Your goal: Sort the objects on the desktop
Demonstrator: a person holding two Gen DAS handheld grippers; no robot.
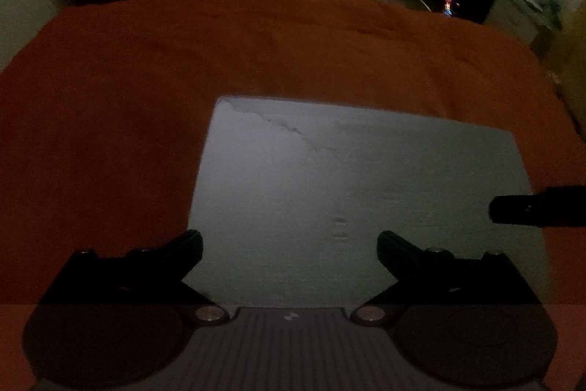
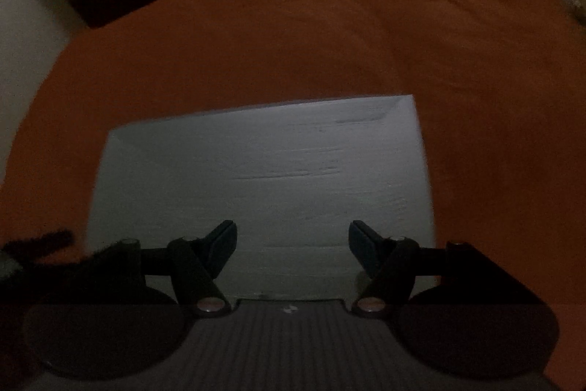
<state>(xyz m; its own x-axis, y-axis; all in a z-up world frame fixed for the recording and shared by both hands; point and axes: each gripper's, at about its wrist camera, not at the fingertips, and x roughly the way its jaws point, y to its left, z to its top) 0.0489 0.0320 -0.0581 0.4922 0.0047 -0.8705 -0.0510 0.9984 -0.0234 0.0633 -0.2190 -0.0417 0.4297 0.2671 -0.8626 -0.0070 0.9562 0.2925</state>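
Both tongs hang over a pale grey-white board (image 1: 348, 200) that lies flat on the orange cloth (image 1: 146, 79) covering the table. The left tongs (image 1: 290, 246) are spread wide with nothing between them, and the right tongs (image 2: 293, 244) are also open and empty. In the left view, a dark fingertip (image 1: 531, 209) of the right tongs reaches in over the board's right edge.

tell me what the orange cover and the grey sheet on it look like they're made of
Orange cover: looks like soft matte fabric, with folds and a rumpled far edge. Grey sheet: probably paper or thin card, matte, flat, with faint creases and a torn-looking mark near one corner; dim light leaves it open.
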